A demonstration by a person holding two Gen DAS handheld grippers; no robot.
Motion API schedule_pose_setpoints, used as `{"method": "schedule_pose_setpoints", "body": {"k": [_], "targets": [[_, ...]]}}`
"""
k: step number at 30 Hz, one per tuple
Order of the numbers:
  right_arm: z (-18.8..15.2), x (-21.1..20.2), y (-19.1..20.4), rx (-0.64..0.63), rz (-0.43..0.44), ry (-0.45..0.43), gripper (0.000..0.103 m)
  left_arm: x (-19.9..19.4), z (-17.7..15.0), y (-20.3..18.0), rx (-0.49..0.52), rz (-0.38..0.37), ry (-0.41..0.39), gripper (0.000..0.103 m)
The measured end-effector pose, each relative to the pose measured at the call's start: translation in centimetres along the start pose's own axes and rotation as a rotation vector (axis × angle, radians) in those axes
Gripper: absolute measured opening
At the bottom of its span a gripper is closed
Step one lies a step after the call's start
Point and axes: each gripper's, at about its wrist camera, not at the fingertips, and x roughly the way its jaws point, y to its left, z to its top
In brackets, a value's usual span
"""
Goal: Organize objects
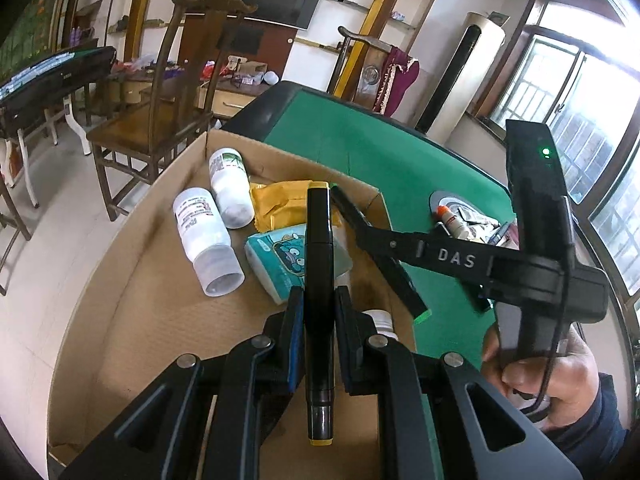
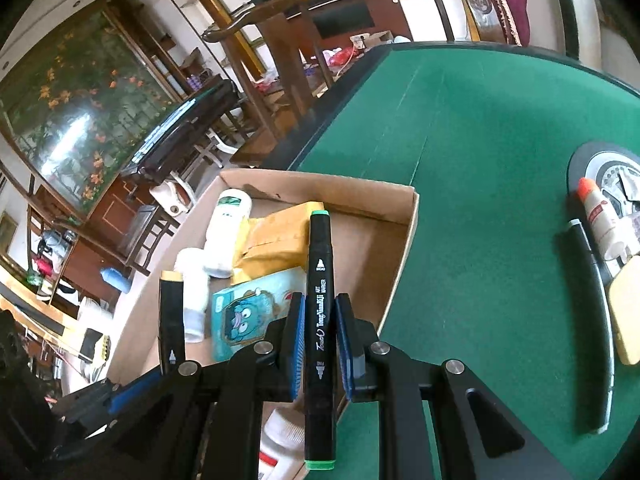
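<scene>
Left wrist view: the left gripper (image 1: 319, 312) is clamped on a yellow-capped marker (image 1: 319, 280), the barrel lying along the fingers so it can be lowered lengthwise. Directly below and ahead sits the cardboard box (image 1: 132, 280), and just past the fingertips lie a teal tissue pack (image 1: 280, 264), a yellow packet (image 1: 280, 204) and two white bottles (image 1: 208, 240), crowded toward the far right corner. Bare box floor lies to the gripper's left, which looks like the easiest room for a drop. To its right, the right gripper (image 1: 340, 196) reaches in over the box's right wall, close enough to clash.

Right wrist view: the right gripper is shut on a green-capped marker (image 2: 320, 320), held above that wall (image 2: 408, 240). Beyond and to its right, well apart on the green table (image 2: 460, 140), a glue bottle (image 2: 600, 216) and black pen (image 2: 588, 256) appear to await sorting.
</scene>
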Motion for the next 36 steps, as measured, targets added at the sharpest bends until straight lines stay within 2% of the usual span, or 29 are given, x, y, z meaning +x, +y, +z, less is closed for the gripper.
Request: {"method": "schedule_pose_setpoints", "body": {"k": [7,20,22,28,32,36], "targets": [[-0.1,0.6,0.5,-0.018,-0.024,0.005,0.018,1.6,0.1,0.2,-0.019,0.005,0.039,0.015],[-1.0,0.1,1.6,-0.082,-0.015,0.030,0.020,2.6,-0.1,0.0,-0.040,0.032,0.073,0.016],[-1.1,-0.5,1.5,-0.087,-0.008,0.022,0.019,2.6,-0.1,0.0,-0.041,0.043,0.081,0.020],[-1.6,-3.2,0.3,-0.081,0.015,-0.008,0.020,1.2,-0.1,-0.8,-0.024,0.057,0.062,0.022],[-2.3,-6.3,-2.1,-0.061,0.030,-0.038,0.020,-0.4,0.3,-2.4,0.006,0.050,0.031,0.026],[-2.9,-10.3,-5.5,-0.025,0.030,-0.088,0.027,-1.1,0.7,-5.1,0.049,0.016,0.026,0.029]]}}
